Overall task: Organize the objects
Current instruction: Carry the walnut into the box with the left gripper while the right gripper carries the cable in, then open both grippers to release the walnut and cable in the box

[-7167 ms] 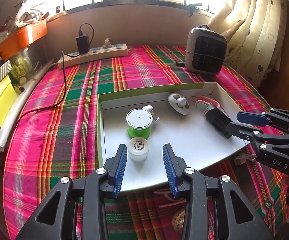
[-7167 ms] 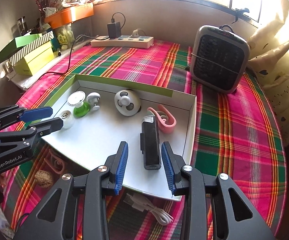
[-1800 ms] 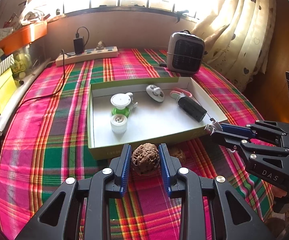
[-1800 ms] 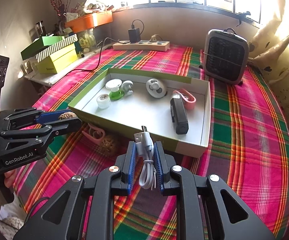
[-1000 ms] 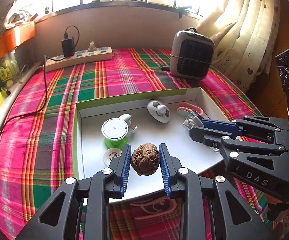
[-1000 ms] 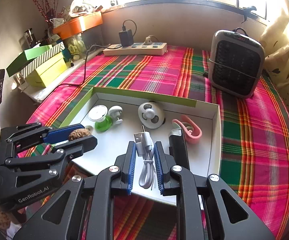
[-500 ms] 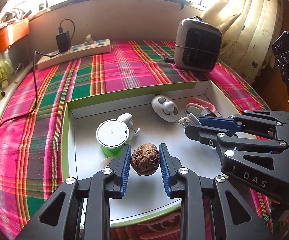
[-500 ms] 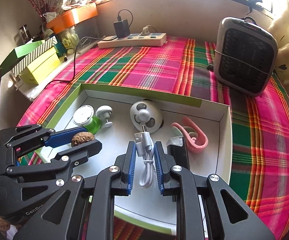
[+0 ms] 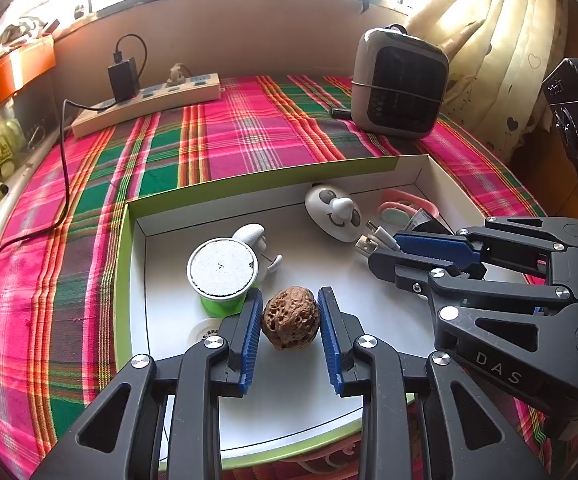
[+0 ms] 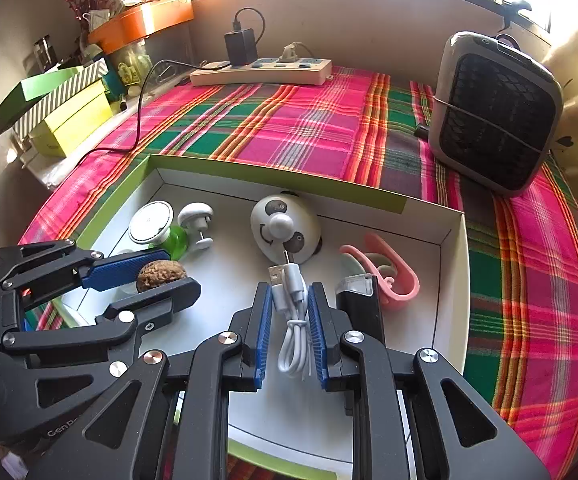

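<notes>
Left wrist view: a walnut [image 9: 290,317] is held tight by the left gripper [image 9: 290,334] above the box [image 9: 441,184] floor near its front edge, so it should be lowered gently onto bare floor beside the green-based pot [image 9: 222,273], while a white USB cable [image 10: 293,312] is pinched by the right gripper [image 10: 289,330].

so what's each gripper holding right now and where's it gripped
The left gripper clamps a walnut across its sides. The right gripper pinches a coiled white USB cable around its bundled middle, plug end forward.

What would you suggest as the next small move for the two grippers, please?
Probably lower both a little and let go: the left gripper holds the walnut and the right gripper the white cable, both already over bare floor of the box.
</notes>
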A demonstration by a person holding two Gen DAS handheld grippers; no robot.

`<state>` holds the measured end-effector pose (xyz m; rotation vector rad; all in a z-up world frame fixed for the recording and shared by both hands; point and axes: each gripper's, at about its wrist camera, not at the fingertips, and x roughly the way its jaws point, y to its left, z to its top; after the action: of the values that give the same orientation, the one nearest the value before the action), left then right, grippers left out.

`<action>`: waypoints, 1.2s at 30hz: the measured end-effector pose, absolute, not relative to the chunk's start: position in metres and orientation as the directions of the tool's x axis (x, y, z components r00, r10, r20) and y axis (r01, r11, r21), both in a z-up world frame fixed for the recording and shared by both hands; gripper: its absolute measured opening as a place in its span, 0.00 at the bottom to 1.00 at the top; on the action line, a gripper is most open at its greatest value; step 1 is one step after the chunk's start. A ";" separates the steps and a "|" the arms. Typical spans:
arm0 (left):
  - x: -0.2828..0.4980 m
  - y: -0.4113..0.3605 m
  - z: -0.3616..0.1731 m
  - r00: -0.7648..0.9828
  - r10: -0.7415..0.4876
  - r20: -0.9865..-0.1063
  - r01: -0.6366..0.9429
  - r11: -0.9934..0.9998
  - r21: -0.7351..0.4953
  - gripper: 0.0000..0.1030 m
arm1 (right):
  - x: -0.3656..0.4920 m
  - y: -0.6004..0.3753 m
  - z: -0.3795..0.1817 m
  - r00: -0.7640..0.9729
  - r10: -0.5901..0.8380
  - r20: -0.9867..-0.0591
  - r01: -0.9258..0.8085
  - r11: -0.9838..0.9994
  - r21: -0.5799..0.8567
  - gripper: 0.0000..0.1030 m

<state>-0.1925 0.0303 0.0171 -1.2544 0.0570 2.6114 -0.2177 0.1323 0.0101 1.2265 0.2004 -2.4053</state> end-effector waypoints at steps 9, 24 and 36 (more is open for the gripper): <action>-0.192 0.032 0.016 -0.602 0.196 -0.774 -0.236 -0.970 -0.062 0.26 | -0.217 0.129 0.009 -0.512 -0.308 -0.802 0.441 -0.895 0.062 0.19; -0.192 0.030 0.015 -0.600 0.189 -0.778 -0.234 -0.971 -0.055 0.26 | -0.217 0.129 0.009 -0.513 -0.307 -0.802 0.438 -0.897 0.063 0.20; -0.190 0.030 0.015 -0.598 0.188 -0.779 -0.232 -0.971 -0.056 0.30 | -0.215 0.130 0.010 -0.512 -0.313 -0.800 0.438 -0.896 0.071 0.20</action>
<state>-0.1902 0.0297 0.0147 -1.2657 0.0747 2.6153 -0.2151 0.1303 0.0104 1.2296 0.1938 -2.4015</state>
